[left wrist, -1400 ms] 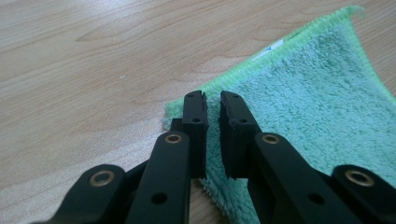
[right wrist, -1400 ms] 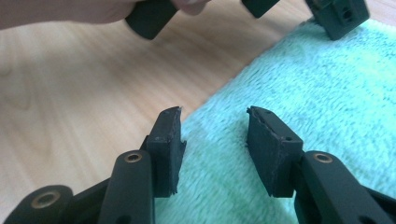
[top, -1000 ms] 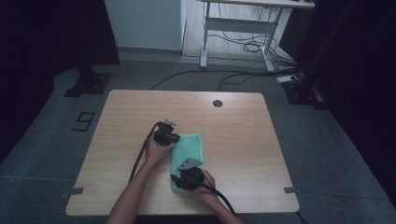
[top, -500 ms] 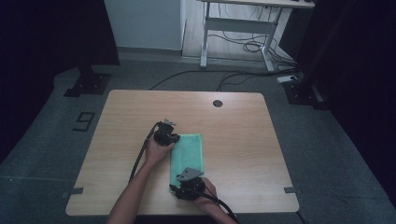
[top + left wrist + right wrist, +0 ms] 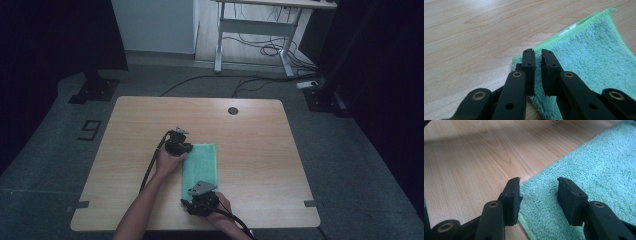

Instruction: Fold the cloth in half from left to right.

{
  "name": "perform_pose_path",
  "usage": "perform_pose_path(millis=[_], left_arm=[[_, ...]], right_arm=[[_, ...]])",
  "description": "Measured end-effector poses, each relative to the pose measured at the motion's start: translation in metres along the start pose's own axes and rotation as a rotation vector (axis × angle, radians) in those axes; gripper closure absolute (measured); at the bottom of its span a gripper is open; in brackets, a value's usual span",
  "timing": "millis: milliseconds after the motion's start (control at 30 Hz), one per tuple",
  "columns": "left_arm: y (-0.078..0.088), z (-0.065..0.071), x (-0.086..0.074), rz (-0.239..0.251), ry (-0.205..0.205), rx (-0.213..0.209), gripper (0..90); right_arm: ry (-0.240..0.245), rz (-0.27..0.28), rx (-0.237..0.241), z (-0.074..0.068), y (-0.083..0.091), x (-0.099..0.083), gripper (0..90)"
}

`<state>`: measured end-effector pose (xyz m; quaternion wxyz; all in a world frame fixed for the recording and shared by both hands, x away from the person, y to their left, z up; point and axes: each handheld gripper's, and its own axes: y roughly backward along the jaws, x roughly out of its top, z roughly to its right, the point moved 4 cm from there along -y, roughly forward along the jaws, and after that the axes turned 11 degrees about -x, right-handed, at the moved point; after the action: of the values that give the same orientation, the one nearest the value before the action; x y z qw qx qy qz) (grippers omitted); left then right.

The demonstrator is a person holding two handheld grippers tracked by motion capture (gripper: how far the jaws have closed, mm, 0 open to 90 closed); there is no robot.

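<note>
Green fluffy towel (image 5: 201, 165), folded long, flat on table (image 5: 260, 150), white tag at hem. Left hand-held gripper (image 5: 538, 56) pinching its corner. Right hand-held gripper (image 5: 539, 186) spread over the edge.

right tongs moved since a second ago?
Yes. In the high view the right tongs have slid toward the table's near edge, from beside the green towel to its near end.

A single figure can be read: a dark "9" (image 5: 90, 130) marked on the grey floor (image 5: 60, 165) just left of the counter (image 5: 250, 130). The small white tag (image 5: 569, 28) on the green towel's (image 5: 594, 55) edge shows no legible print.
</note>
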<state>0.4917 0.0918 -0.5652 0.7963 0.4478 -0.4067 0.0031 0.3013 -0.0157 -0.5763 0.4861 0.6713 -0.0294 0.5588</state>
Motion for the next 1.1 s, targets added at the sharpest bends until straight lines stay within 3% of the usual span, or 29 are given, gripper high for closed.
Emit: perform_pose_path(millis=[333, 467, 567, 667, 767, 833, 900, 1100], left_arm=[[-0.002, 0.001, 0.002, -0.004, -0.015, 0.006, 81.2], [-0.001, 0.004, 0.002, -0.006, -0.029, 0.018, 77.1], [0.008, 0.01, 0.004, 0.023, -0.042, 0.008, 73.8], [0.015, 0.012, 0.006, 0.036, -0.043, 0.0, 70.2], [0.031, 0.014, 0.009, 0.079, -0.031, -0.021, 65.2], [0.036, 0.015, 0.01, 0.085, -0.032, -0.024, 63.4], [0.043, 0.016, 0.009, 0.095, -0.044, -0.01, 56.2], [0.051, 0.017, 0.005, 0.107, -0.048, -0.01, 48.2]], right_arm=[[-0.02, -0.006, -0.001, -0.002, -0.003, 0.003, 52.4], [-0.052, -0.001, 0.024, 0.001, -0.002, 0.002, 50.9], [-0.085, 0.004, 0.043, 0.004, 0.0, 0.003, 48.8], [-0.09, 0.018, 0.03, 0.008, 0.004, 0.003, 48.0], [-0.124, 0.057, 0.018, 0.022, 0.015, 0.005, 47.2], [-0.134, 0.068, 0.012, 0.026, 0.018, 0.006, 47.1], [-0.153, 0.088, -0.014, 0.04, 0.025, 0.008, 46.6], [-0.181, 0.091, -0.046, 0.062, 0.028, 0.011, 45.8]])
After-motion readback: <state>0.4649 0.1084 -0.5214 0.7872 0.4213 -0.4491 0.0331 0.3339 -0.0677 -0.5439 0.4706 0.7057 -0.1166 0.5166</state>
